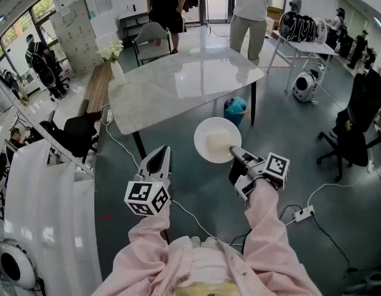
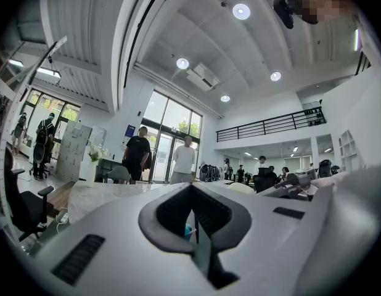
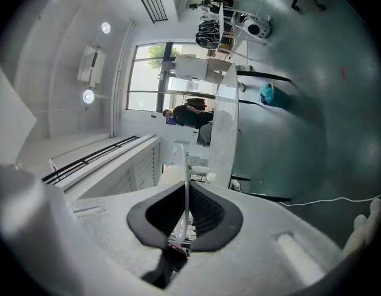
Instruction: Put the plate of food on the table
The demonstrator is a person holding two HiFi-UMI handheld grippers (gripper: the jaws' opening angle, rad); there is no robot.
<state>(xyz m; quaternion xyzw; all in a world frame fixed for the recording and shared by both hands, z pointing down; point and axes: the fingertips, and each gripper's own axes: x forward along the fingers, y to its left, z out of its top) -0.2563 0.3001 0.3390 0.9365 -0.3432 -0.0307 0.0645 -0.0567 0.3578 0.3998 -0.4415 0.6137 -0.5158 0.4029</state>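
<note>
A white plate (image 1: 216, 140) with a pale mound of food hangs over the dark floor, just short of the near edge of the white marble table (image 1: 184, 82). My right gripper (image 1: 235, 152) is shut on the plate's near rim. In the right gripper view the plate (image 3: 184, 165) stands edge-on, pinched between the dark pads of the gripper (image 3: 185, 213). To the left, lower and apart from the plate, my left gripper (image 1: 161, 155) is shut with nothing in it. In its own view the left gripper (image 2: 194, 226) faces the table (image 2: 110, 193).
A vase of flowers (image 1: 114, 57) stands on the table's far left corner, with a chair (image 1: 152, 39) behind. Two people stand beyond the table. A blue bin (image 1: 235, 108) sits under the table's right corner. An office chair (image 1: 357, 122), a power strip (image 1: 303, 214) and cables lie to the right.
</note>
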